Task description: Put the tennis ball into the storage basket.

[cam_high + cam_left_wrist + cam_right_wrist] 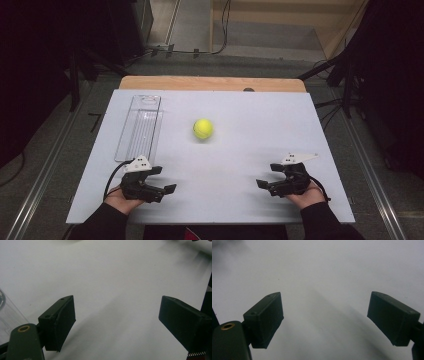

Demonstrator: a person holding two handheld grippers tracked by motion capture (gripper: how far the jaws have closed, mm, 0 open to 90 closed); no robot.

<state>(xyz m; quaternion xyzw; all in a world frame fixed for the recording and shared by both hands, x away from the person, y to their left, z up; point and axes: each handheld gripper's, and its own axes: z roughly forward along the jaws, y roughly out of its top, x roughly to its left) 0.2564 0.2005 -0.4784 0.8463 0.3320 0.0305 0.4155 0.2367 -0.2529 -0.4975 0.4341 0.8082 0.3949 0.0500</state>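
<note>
A yellow-green tennis ball rests near the middle of the white table top. My left gripper lies at the front left, held by a hand, its jaws pointing right and standing apart with nothing between them. In the left gripper view the left gripper frames bare white surface. My right gripper lies at the front right, jaws pointing left toward the centre, also apart and empty. Bare white board lies between the jaws of the right gripper in the right gripper view. Both grippers are well short of the ball.
A clear plastic tray lies lengthwise along the left side of the table, just beyond my left gripper; its edge shows in the left gripper view. A wooden strip borders the far edge. Dark stands and cables surround the table.
</note>
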